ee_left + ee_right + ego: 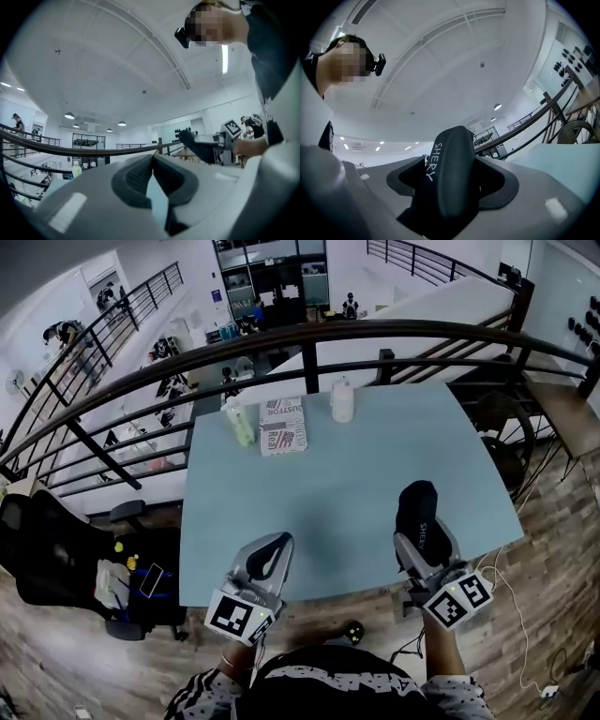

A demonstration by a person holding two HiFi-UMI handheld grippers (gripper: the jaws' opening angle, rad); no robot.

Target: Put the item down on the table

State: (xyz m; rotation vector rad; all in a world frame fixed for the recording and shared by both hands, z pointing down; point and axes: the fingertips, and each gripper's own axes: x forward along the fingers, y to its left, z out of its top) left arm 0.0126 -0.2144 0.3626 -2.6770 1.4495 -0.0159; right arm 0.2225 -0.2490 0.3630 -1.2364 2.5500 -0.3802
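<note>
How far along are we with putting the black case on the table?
Done: the black case is clamped in the right hand-held gripper. In hand: it is held over the near right part of the table, angled up toward the ceiling. Left: lower it onto the table and open the jaws. The left hand-held gripper is shut and empty.

Bright, even indoor light from round ceiling lamps (69,115) and one strip light (224,58); shadows on the pale table (337,474) faint, soft-edged. Heavy fisheye bend throughout (the railing (281,337) bows hard); black corners in both gripper views. Nearest foreground there soft, slightly out of focus.
</note>
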